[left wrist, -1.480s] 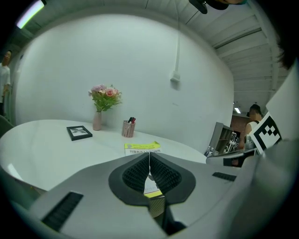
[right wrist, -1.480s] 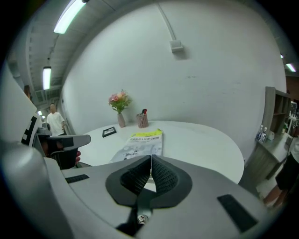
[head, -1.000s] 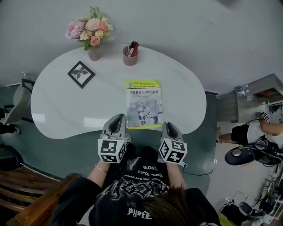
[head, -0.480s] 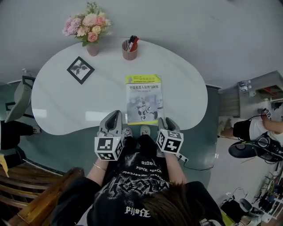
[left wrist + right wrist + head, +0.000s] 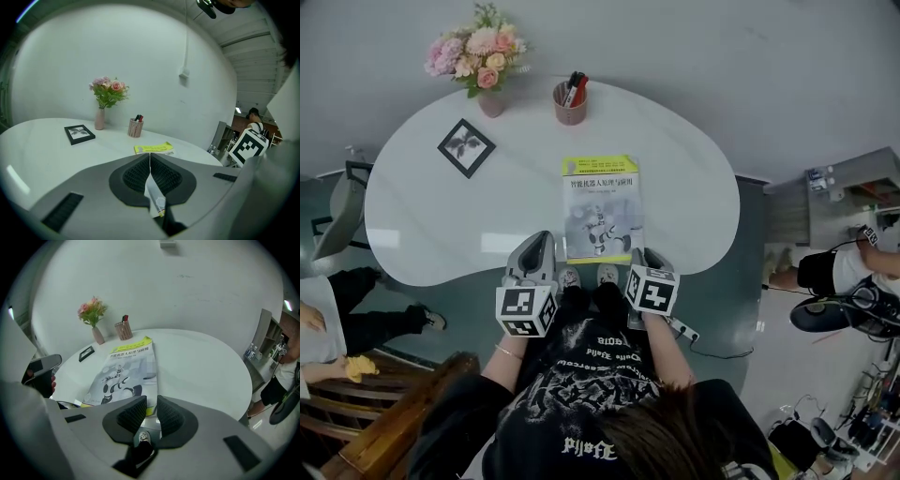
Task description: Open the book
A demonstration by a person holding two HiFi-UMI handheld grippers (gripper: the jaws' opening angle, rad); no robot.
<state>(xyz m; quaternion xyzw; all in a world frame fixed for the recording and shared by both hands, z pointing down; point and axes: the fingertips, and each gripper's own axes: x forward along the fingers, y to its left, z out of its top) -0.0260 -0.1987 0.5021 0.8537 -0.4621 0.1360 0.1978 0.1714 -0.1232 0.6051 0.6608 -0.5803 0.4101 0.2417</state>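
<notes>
Where the right gripper (image 5: pixel 151 404) met the book (image 5: pixel 126 371), none of the opening had been done. The cover lay flat and shut, front side up, so the lifting and turning of the cover were all left to do. At most, I judged, the approach to the corner was finished.

The right gripper pointed steeply down at the near edge of the desk (image 5: pixel 422 216). Its jaws were closing, and a narrow gap showed between the pads. The book's near right corner lay in that gap, but the pads did not appear to press on it, so the gripper was not yet grasping anything. From the head view the right gripper (image 5: pixel 639 258) sat just at that corner of the book (image 5: pixel 602 206).

The left gripper (image 5: pixel 150 157) was clenched, its pads meeting in a thin line with nothing between them. It hung beside the right gripper, off the book's near left corner (image 5: pixel 536 246), and touched nothing that I could make out.

Beyond both grippers the book stretched away across the desk, its yellow top band at the far end (image 5: pixel 153 148). Farther out stood a pen cup (image 5: pixel 569 101). To the far left of it were a vase of flowers (image 5: pixel 478 61) and a small picture frame (image 5: pixel 466 147), all well apart from the book.
</notes>
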